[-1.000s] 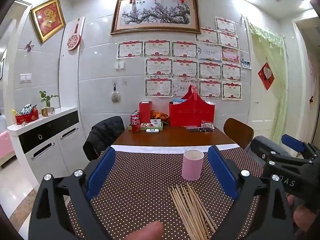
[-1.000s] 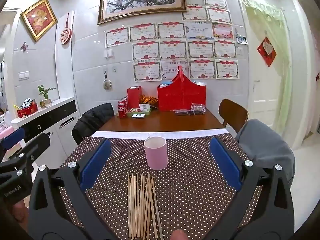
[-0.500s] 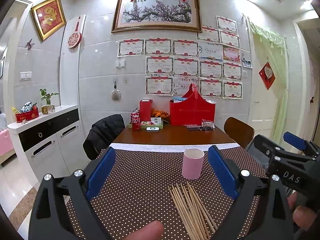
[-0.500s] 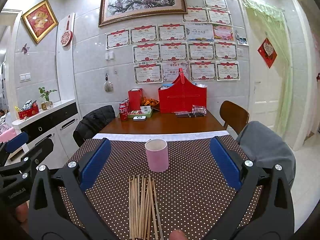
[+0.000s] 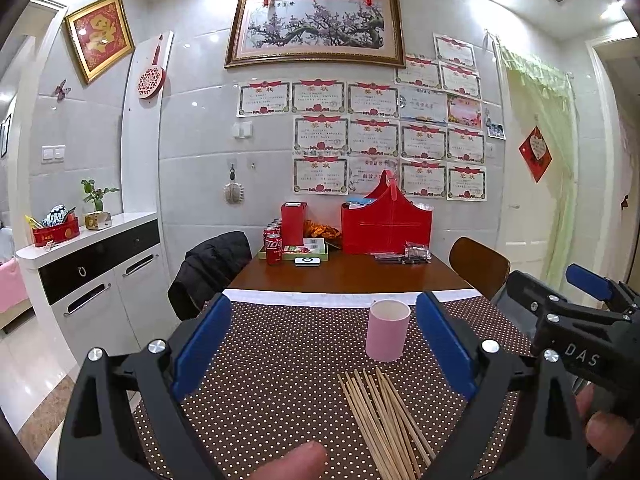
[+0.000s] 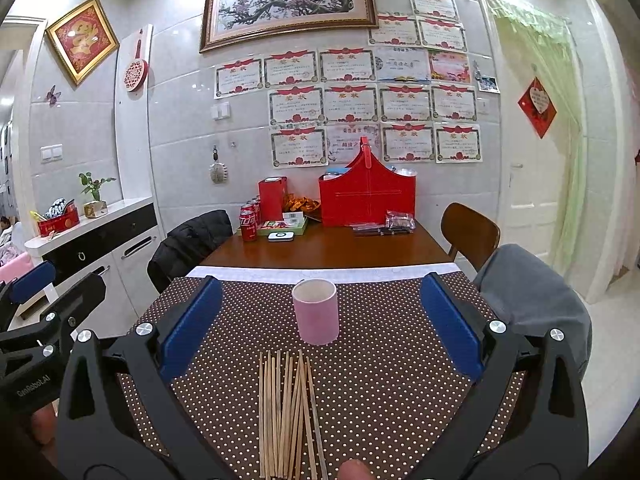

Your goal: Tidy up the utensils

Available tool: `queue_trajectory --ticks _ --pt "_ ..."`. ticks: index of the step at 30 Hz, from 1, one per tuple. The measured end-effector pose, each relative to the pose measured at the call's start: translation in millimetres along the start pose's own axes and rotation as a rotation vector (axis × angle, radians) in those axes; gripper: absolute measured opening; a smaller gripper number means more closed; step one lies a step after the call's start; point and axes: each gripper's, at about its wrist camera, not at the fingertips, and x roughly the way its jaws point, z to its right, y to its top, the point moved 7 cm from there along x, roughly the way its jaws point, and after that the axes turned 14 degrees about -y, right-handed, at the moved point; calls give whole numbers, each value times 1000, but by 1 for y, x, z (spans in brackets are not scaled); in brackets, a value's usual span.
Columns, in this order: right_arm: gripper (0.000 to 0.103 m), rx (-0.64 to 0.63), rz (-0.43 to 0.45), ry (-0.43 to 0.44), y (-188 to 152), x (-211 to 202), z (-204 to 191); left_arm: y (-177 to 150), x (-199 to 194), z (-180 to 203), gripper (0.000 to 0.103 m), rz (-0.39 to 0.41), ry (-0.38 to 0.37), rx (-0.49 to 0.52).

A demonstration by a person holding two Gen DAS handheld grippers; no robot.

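Several wooden chopsticks (image 6: 286, 412) lie side by side on the brown dotted tablecloth (image 6: 380, 380), pointing toward an upright, empty pink cup (image 6: 316, 312) just behind them. My right gripper (image 6: 316, 332) is open and empty, held above the chopsticks. My left gripper (image 5: 320, 348) is open and empty, to the left of the chopsticks (image 5: 384, 420) and the cup (image 5: 387, 335). The right gripper also shows at the right edge of the left wrist view (image 5: 576, 320).
The bare wooden far half of the table (image 6: 332, 246) holds cola cans (image 6: 248, 226), a red box (image 6: 272, 198), a red basket (image 6: 366, 196) and small packets. Chairs stand at both sides, one with a black jacket (image 6: 188, 242), one with grey cloth (image 6: 528, 292). A white cabinet (image 5: 88, 276) stands left.
Both grippers have risen and tilted slightly, so the table sits a little lower in both views. Nothing on the table has moved.
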Motion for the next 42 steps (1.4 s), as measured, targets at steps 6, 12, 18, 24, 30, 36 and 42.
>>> queue_trajectory --ticks 6,12,18,24,30,36,42 --pt "97 -6 1 1 -1 1 -2 -2 1 0 92 2 -1 1" --pt "97 -9 3 0 2 1 -5 -2 0 0 92 2 -1 2" --pt "97 -10 2 1 2 1 -5 0 0 1 92 3 -1 3" --pt "97 -10 0 3 0 2 -5 1 1 -1 92 -5 3 2" --pt "97 -17 -5 5 3 6 -10 1 5 -4 92 -14 5 2" --pt "97 -22 -21 7 1 15 -8 -4 18 -7 92 -41 4 2" --pt "97 -35 -65 4 -13 34 -5 -30 47 -15 92 -127 14 -7"
